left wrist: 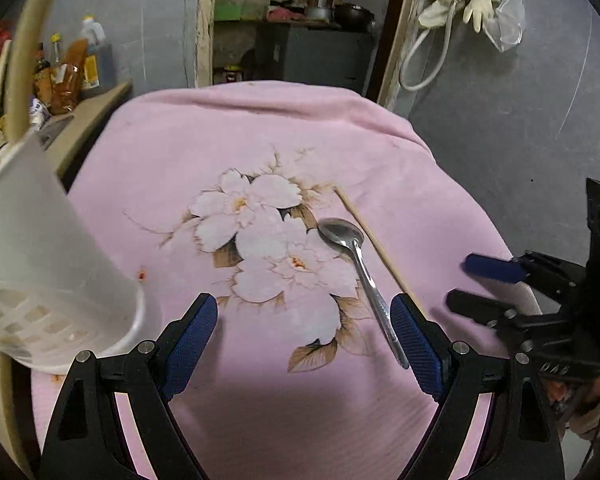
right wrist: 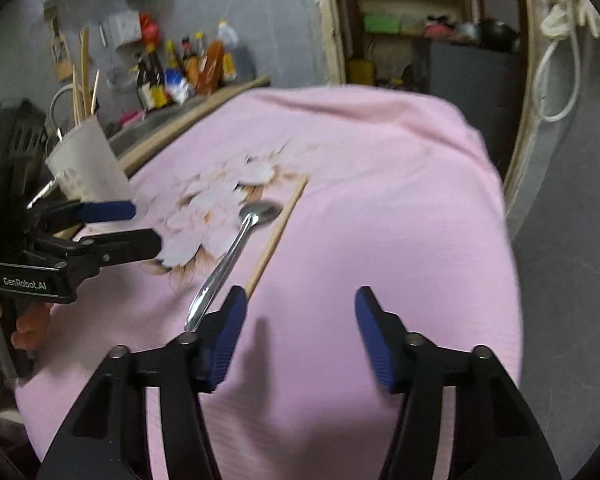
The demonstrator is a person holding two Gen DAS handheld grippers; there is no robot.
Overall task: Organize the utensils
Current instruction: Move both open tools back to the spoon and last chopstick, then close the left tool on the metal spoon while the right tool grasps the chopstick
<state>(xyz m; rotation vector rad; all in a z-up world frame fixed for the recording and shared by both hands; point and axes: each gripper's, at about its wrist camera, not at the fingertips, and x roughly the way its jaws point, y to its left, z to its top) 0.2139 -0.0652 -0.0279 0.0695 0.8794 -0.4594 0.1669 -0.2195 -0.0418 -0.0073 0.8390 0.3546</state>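
A metal spoon (left wrist: 360, 276) and one wooden chopstick (left wrist: 376, 244) lie side by side on the pink flowered cloth (left wrist: 180, 152). My left gripper (left wrist: 304, 320) is open and empty just in front of them, its right finger next to the spoon handle. A white plastic utensil holder (left wrist: 48, 264) with chopsticks in it stands tilted at the left. My right gripper (right wrist: 300, 312) is open and empty, its left finger at the near ends of the spoon (right wrist: 228, 260) and the chopstick (right wrist: 278, 232). The holder (right wrist: 86, 164) shows behind my left gripper (right wrist: 136, 224).
A counter (left wrist: 96, 108) with sauce bottles (left wrist: 72, 72) runs along the table's left edge. A doorway with shelves (left wrist: 292, 12) is behind the table. Gloves and a hose (left wrist: 456, 4) hang on the grey wall at right.
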